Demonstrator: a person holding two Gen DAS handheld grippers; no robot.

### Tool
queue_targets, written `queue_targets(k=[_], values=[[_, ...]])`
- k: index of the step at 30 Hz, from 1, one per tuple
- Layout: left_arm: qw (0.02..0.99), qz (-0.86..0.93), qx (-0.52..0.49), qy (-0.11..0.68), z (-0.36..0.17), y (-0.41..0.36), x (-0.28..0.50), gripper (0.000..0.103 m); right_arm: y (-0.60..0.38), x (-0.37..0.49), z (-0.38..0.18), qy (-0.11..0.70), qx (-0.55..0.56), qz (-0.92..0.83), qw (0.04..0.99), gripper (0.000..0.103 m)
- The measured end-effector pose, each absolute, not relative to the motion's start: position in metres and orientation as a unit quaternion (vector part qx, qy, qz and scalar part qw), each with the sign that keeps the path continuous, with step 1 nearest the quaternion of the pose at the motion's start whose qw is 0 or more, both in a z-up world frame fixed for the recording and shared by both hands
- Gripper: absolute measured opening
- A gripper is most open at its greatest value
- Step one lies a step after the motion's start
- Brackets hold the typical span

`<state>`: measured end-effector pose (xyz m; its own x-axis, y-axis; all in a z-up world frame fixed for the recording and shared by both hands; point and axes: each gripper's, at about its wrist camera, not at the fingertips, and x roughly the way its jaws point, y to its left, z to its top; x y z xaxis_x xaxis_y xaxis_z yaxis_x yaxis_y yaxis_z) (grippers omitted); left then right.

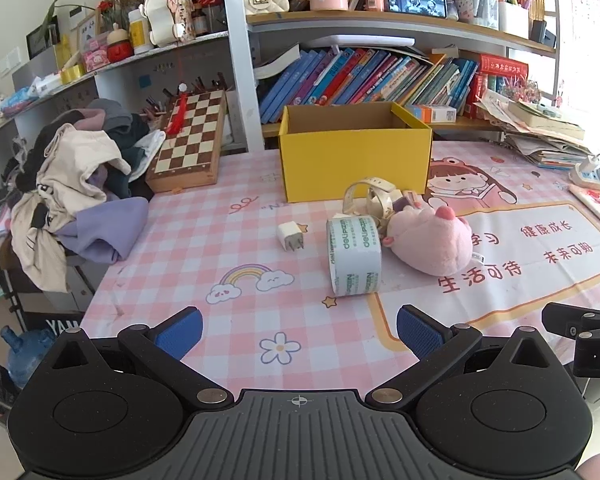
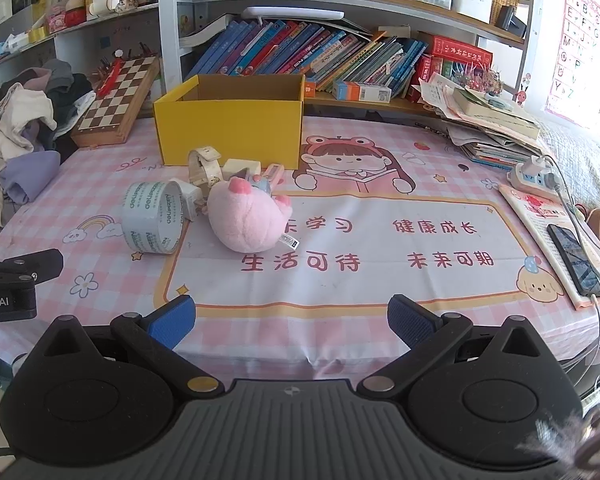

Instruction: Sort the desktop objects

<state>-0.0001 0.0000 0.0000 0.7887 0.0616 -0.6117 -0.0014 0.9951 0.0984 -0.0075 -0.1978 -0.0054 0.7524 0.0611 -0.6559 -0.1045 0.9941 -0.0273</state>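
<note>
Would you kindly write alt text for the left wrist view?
The open left gripper hovers over a pink checked tablecloth, facing a tape roll, a white charger plug, a pink plush toy and a watch before an open yellow box.

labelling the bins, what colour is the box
Yellow outside, plain brown cardboard inside; the box shows best in the left wrist view.

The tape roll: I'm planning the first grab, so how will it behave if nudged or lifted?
The tape roll lies on its curved side on the tablecloth, so a nudge would probably roll it. It touches the pink plush toy, which may block rolling that way. Its hollow core suggests it's fairly light and rigid.
</note>
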Motion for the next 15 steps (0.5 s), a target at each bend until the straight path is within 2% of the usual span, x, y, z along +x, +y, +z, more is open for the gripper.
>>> queue_targets(k=[15], values=[[0.941,0.017,0.040,0.336,-0.0016,0.0055,-0.0006,0.103,-0.1932,-0.0067,-0.0027,0.346,-0.033,0.046,0.937,0.103]])
